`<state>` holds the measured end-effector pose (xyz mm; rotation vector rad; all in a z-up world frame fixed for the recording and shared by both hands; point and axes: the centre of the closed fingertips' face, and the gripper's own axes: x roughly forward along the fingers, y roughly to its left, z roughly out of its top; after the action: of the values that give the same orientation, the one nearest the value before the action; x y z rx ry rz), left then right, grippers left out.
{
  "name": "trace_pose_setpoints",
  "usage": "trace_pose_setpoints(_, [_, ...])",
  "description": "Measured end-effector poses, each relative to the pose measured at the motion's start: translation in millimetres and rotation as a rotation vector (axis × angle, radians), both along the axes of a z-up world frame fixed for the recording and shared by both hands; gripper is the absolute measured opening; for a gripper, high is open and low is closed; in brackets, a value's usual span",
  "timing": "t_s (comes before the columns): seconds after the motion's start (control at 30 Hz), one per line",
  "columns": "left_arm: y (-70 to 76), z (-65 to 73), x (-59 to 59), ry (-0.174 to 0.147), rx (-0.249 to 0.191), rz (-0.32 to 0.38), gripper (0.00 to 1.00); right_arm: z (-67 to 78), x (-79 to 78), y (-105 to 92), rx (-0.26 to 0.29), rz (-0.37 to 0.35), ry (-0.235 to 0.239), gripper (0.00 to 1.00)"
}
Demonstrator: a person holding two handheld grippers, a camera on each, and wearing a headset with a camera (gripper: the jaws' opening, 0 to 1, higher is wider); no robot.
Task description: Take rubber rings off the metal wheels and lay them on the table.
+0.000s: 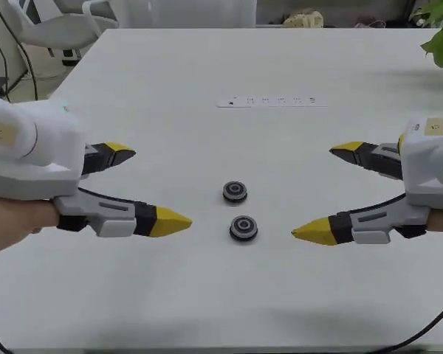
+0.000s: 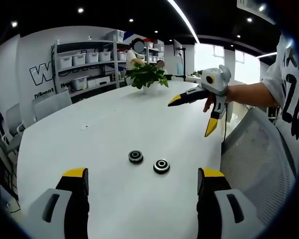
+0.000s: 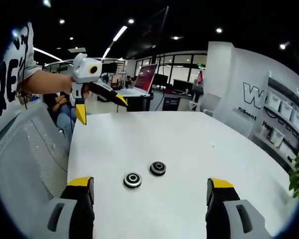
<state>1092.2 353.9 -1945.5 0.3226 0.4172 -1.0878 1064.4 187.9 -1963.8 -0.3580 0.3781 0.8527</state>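
While both grippers hang clear of the work, nothing is gripped. On the left gripper (image 1: 161, 186) the fingers (image 1: 166, 220) are spread wide and empty. The right gripper (image 1: 313, 192) is the same, wide and empty, facing the left one across the white desk (image 1: 170, 74).

Task parts: two small round metal wheels lying flat near mid-desk, between the two grippers. The far wheel (image 1: 235, 192) and near wheel (image 1: 244, 228) sit just beside each other, not touching. The dark rubber rings (image 1: 232, 229) look seated on both rims, and none lies loose on the desk, so I'd put the task at zero done. Too small to tell how deep the rings sit.

Risks from here:
- The wheels are loose on a smooth top. If I push on a ring without clamping the hub, the wheel could skate away, or tip up and roll.
- The wheels are close together. If I come in with fingers this wide, the outer finger likely knocks the neighbour.
- The yellow tips look blunt against a thin ring. A pinch may catch ring plus metal rim, so the whole wheel lifts, then drops.
- A stretched ring can snap free and fly off the desk.

Probably needs one gripper pinning the wheel while the other peels. The white power strip (image 1: 272, 101) further back is well apart, no issue.
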Motion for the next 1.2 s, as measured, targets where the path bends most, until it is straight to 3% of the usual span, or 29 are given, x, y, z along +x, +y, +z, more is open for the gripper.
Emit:
trace_pose_setpoints(0.63, [-25.6,-11.1,4.4,0.011,0.016,-0.064,0.84,-13.2,9.7,7.1,-0.006,0.027,0.031,0.86])
trace_pose_setpoints(1.07, [-37.6,-20.5,10.0,0.042,0.013,-0.081,0.81,-26.2,16.9,10.5,-0.013,0.037,0.058,0.84])
trace_pose_setpoints(1.2, [-41.6,-22.4,10.8,0.069,-0.01,-0.08,0.79,-30.1,18.0,11.0,-0.015,0.037,0.065,0.83])
